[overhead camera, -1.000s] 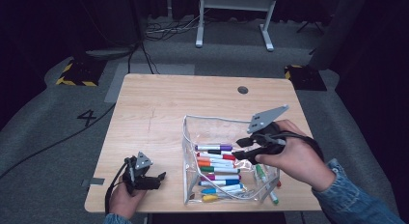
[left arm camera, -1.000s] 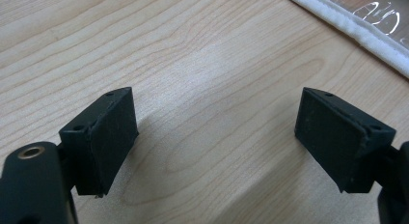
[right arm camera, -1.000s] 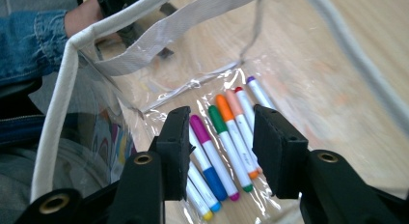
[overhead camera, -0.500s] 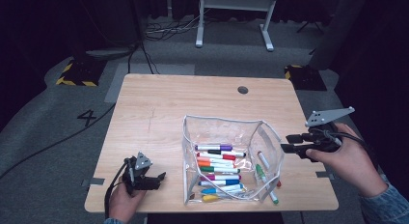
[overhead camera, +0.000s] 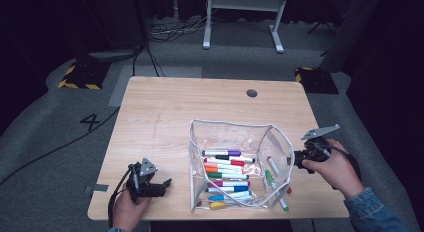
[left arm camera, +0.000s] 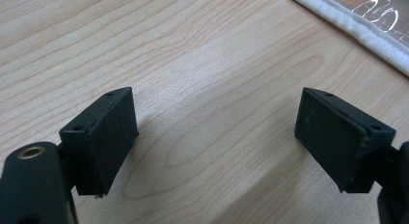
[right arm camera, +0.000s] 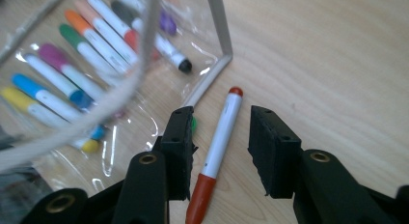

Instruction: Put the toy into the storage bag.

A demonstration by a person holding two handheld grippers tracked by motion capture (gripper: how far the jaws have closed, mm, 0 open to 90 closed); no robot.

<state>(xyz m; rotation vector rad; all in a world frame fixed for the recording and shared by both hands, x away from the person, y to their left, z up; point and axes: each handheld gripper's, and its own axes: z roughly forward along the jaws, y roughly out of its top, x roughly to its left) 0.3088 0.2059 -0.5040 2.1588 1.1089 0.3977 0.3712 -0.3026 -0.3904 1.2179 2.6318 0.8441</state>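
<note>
A: Start with the red marker (right arm camera: 219,151). It lies flat on the wooden table (overhead camera: 165,117), low and centre in the right gripper view, just outside the corner of the clear zip pouch (overhead camera: 235,164), pointing up and a little right in that frame.

B: And the right gripper (right arm camera: 219,154) now has a jaw on either side of it. A second ago, in the high view, that hand was over the pouch; half a second ago it had swung out past the table's right edge. Now it sits lower, by the pouch's right side, at the right of the frame.

A: The jaws have just been closing, with the marker between them, but there's daylight on both sides of the barrel. So they're apart, nothing clamped yet.

B: I'd read that as lining up for a pick, a stray marker to go in with the others. The pouch already holds a row of markers (overhead camera: 225,174): purple, red, orange, green, pink, blue, yellow.

A: There's a green marker (overhead camera: 270,179) too, leaning against the pouch's right wall in the high view; I can't tell if it's inside or out.

B: The left gripper (overhead camera: 150,186)?

A: Lower left of the high view, same spot as in both earlier frames. Its own view shows the jaws wide apart over bare wood, with the pouch's white edge in the upper right corner.

B: So the next thing needed is a squeeze on the barrel, then a lift clear of the pouch corner.
</note>
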